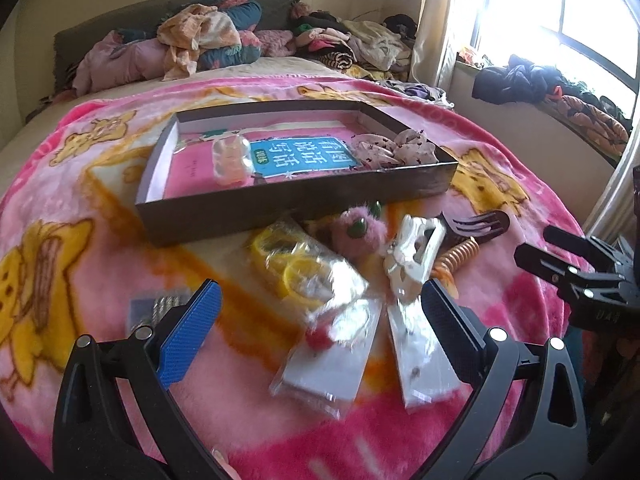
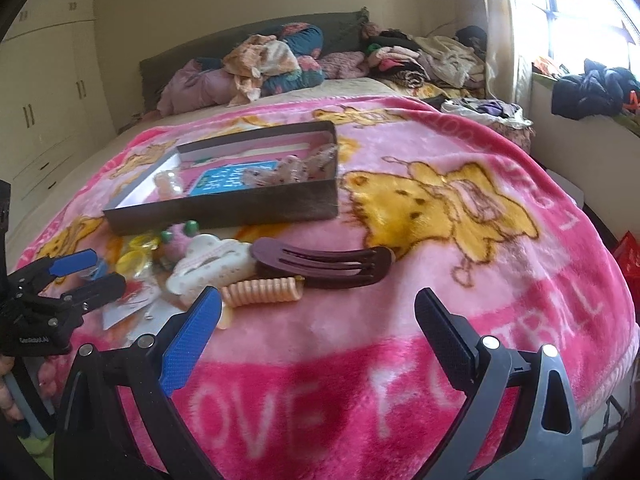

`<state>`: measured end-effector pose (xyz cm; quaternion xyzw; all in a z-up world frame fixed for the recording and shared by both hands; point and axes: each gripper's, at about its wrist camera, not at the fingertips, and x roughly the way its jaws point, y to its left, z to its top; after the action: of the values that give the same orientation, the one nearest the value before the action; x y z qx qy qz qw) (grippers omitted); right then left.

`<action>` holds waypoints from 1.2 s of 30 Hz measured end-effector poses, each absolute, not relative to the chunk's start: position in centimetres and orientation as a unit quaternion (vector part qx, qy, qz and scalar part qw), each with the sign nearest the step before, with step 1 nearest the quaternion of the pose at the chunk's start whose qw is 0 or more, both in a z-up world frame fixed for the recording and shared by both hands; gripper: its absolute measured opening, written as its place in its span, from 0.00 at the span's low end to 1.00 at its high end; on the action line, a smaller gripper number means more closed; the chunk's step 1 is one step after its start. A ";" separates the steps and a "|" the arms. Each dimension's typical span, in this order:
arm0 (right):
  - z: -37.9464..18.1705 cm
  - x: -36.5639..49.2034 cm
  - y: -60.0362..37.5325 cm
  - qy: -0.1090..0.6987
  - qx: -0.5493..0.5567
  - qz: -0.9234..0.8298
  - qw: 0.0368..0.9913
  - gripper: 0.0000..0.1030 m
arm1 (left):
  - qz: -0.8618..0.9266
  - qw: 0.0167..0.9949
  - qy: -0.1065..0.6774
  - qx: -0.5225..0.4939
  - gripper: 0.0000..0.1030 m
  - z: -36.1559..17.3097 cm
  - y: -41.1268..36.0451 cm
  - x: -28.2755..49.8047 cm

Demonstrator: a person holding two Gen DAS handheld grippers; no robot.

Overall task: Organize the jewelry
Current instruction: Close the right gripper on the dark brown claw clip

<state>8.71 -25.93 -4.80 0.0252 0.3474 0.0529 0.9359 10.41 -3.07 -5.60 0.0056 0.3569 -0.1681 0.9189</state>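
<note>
Both claws gape empty (left claw [image 1: 320,316], right claw [image 2: 318,320]) above hair accessories beside the box [image 1: 296,200].

A pink blanket [image 2: 400,208] is showing yellow cartoon bears. The dark brown box [image 1: 296,204] is holding a pink-and-teal book [image 1: 288,152]. Beside it are lying a white claw clip [image 1: 412,252], maroon hair clip [image 2: 324,264] and peach coil tie [image 2: 260,290].

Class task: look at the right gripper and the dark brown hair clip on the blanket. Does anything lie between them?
Nothing visible does. The right gripper is open, and only bare pink blanket lies before the dark brown hair clip. The coiled orange hair tie lies beside the clip, left of that path.
</note>
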 end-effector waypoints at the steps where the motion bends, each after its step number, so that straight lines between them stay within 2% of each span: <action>1: -5.0 8.9 -26.1 0.350 0.028 0.049 0.935 0.92 | -0.166 0.918 0.359 0.006 0.89 -5.6 -3.1 10.7; 6: -5.6 9.7 -27.3 0.363 0.048 0.036 0.930 0.92 | -0.172 0.911 0.374 -0.003 0.88 -6.1 -3.6 12.1; 11: -6.3 11.0 -28.3 0.377 0.068 0.028 0.923 0.91 | -0.170 0.905 0.389 -0.023 0.81 -6.6 -3.2 12.9; 19: -7.8 13.4 -29.3 0.404 0.103 0.034 0.908 0.65 | -0.172 0.902 0.395 -0.038 0.68 -6.8 -2.8 13.7; 23: -8.0 13.9 -29.4 0.405 0.114 0.043 0.906 0.53 | -0.175 0.900 0.397 -0.038 0.55 -6.8 -2.9 14.0; 28: -7.5 14.0 -29.5 0.396 0.118 0.054 0.909 0.32 | -0.176 0.899 0.400 -0.036 0.47 -6.9 -3.0 14.1; 34: -6.6 13.4 -29.6 0.376 0.139 0.087 0.912 0.16 | -0.179 0.898 0.400 -0.037 0.42 -6.9 -3.0 13.7; 36: -6.0 13.2 -29.0 0.367 0.135 0.100 0.915 0.15 | -0.180 0.899 0.397 -0.039 0.40 -6.8 -2.9 13.5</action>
<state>13.21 -29.04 -6.01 0.1348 0.3673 0.1003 0.9148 13.50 -2.87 -6.83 -0.0387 0.3972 -0.1797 0.8991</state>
